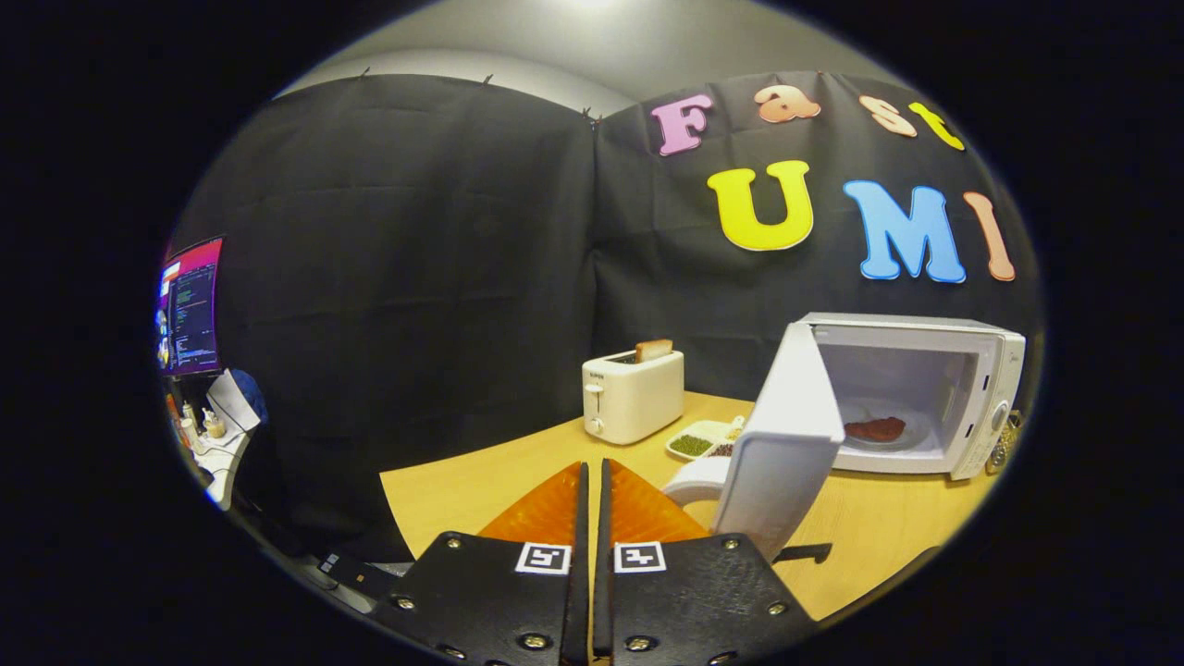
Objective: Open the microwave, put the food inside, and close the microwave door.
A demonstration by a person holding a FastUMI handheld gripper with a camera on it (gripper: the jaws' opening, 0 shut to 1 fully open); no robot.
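Food (874,428) sits on the plate inside the microwave (962,388); its door (782,435) stands open just right of the empty, pressed-together jaws. Closing should go best by pushing the door's outer face steadily until it latches.
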